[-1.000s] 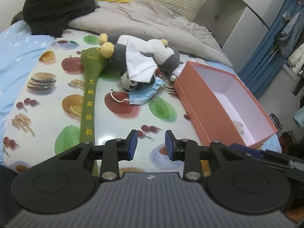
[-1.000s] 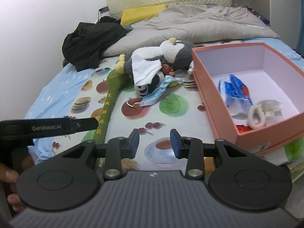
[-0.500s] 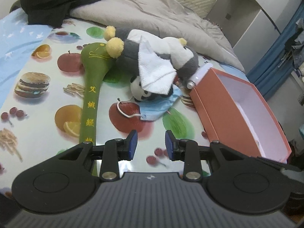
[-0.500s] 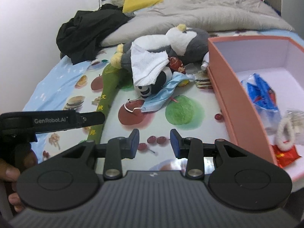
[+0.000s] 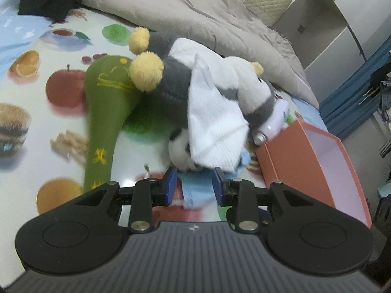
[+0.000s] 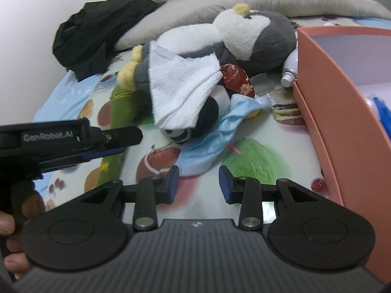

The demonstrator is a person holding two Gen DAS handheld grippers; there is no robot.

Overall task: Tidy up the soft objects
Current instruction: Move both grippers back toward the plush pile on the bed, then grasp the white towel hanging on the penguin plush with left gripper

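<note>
I hold both my left gripper [image 5: 194, 186] and right gripper [image 6: 198, 183] with jaws apart and empty, low over the blue face mask [image 6: 210, 144], because it lies flat, nearest, ready for the orange box [image 6: 342, 112].

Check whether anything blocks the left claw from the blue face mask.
Nothing visible does. The left claw is open with the blue face mask showing between its fingers; the white cloth and small panda plush lie just beyond.
</note>
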